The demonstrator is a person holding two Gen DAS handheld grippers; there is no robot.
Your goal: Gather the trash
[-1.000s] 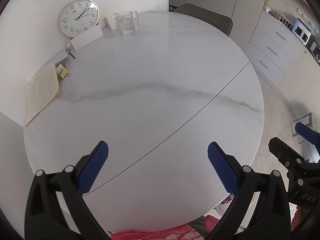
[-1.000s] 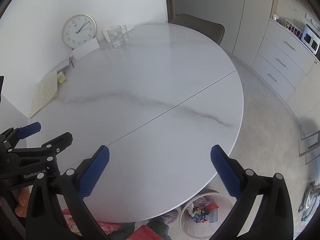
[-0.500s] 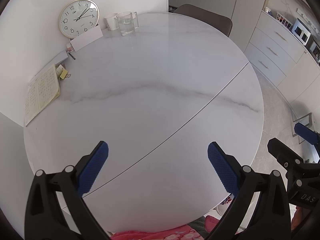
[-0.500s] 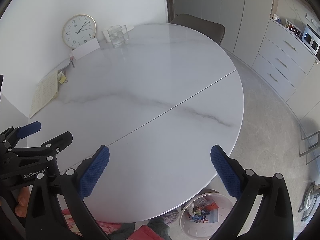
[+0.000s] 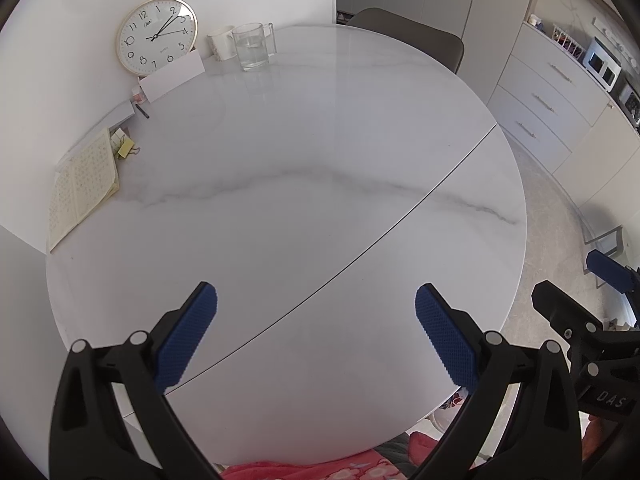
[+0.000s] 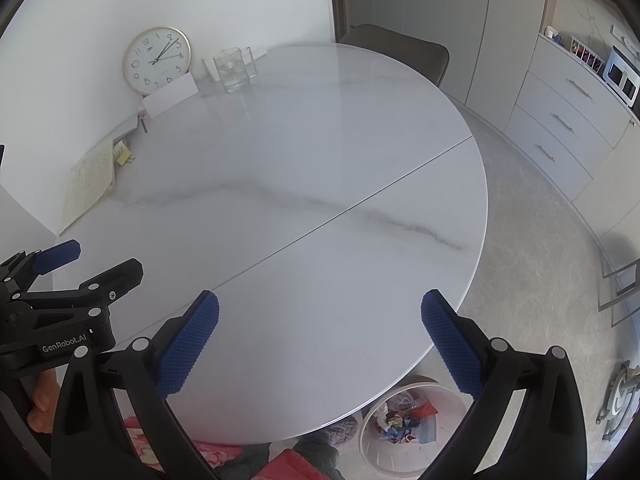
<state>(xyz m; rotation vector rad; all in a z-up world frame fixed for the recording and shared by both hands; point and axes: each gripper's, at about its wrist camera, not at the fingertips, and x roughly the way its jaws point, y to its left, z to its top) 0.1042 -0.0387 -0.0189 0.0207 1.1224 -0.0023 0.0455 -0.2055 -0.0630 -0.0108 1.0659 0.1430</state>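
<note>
Right wrist view: left gripper [image 6: 86, 264] reads "GenRobot.AI"; both grippers' fingers spread wide, holding nothing.

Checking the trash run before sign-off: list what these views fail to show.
- Waste bin: right wrist view, partly hidden by the table edge and right gripper; contents too small to identify.
- Left wrist view: bin almost wholly hidden behind the left gripper.
- Notebook writing: too small.

Bright, even daylight; soft sheen on the marble table [image 5: 304, 152]. Strong fisheye bending and dark vignette at corners. Focus sharp throughout, shadows faint.
</note>
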